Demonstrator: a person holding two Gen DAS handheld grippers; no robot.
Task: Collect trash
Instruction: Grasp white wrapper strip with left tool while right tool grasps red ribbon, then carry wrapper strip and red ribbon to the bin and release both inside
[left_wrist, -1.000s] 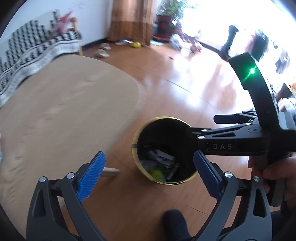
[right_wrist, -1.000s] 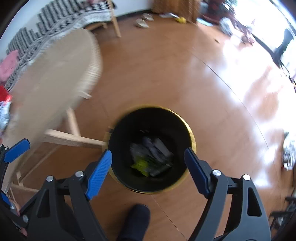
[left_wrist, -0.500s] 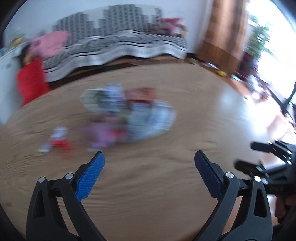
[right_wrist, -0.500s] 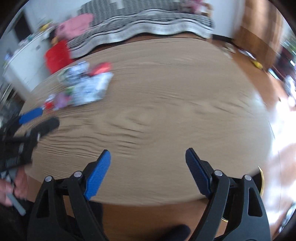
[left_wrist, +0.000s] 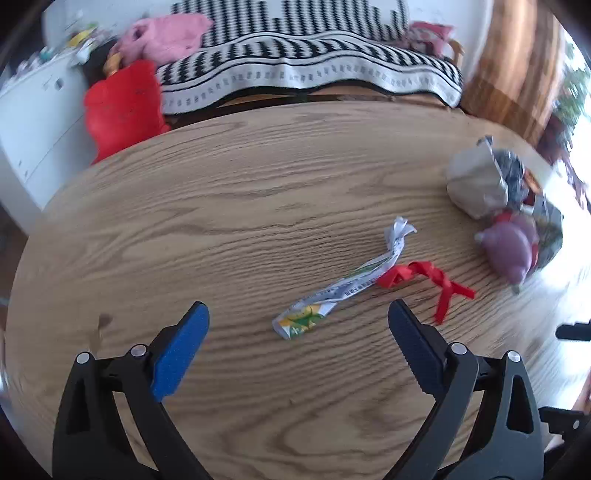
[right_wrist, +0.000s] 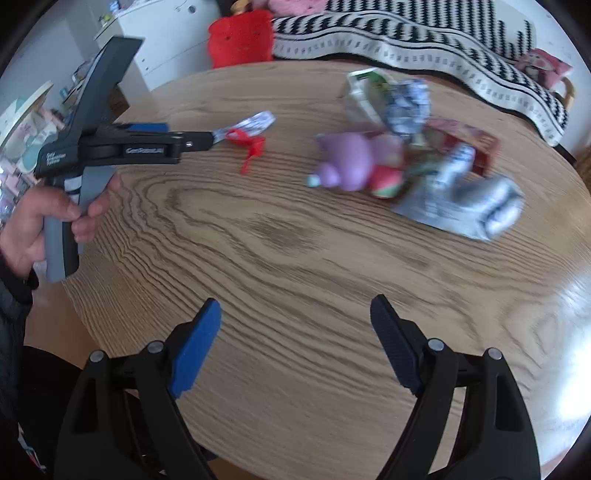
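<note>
Trash, a twisted wrapper touching a red ribbon, lay on the counter just ahead of the released left tool, positioned for pickup; right tool likewise released, empty.

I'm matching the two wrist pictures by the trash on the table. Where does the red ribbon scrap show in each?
Left wrist: the red ribbon scrap lies right of centre, touching the twisted silver wrapper.
Right wrist: the scrap lies upper left of centre, just past the other tongs' tip.
Shared landmark: the purple toy.
</note>
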